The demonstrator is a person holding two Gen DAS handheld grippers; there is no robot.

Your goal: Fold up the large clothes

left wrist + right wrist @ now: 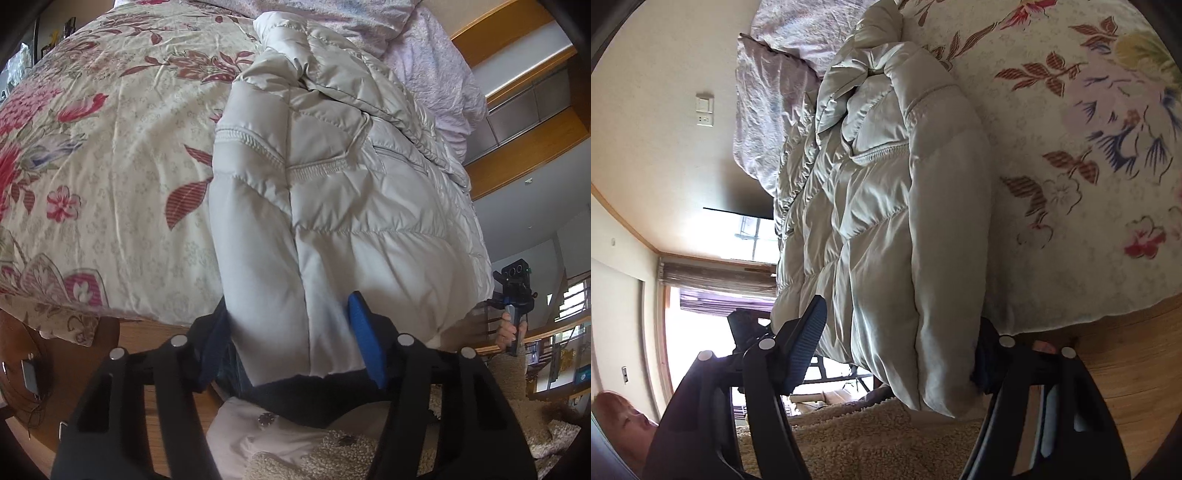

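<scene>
Two grippers meet the hem of a cream quilted jacket [332,192] that lies folded lengthwise on the floral bedspread [110,147], its hem overhanging the bed's near edge. Left gripper [291,347] and right gripper [897,354] each straddle a hem corner, jaws half-spread; whether the pads press the padding cannot be told.

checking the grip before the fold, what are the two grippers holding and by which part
Both the left gripper and the right gripper straddle the puffer jacket at its near hem edge; whether the pads actually pinch it cannot be told.
</scene>
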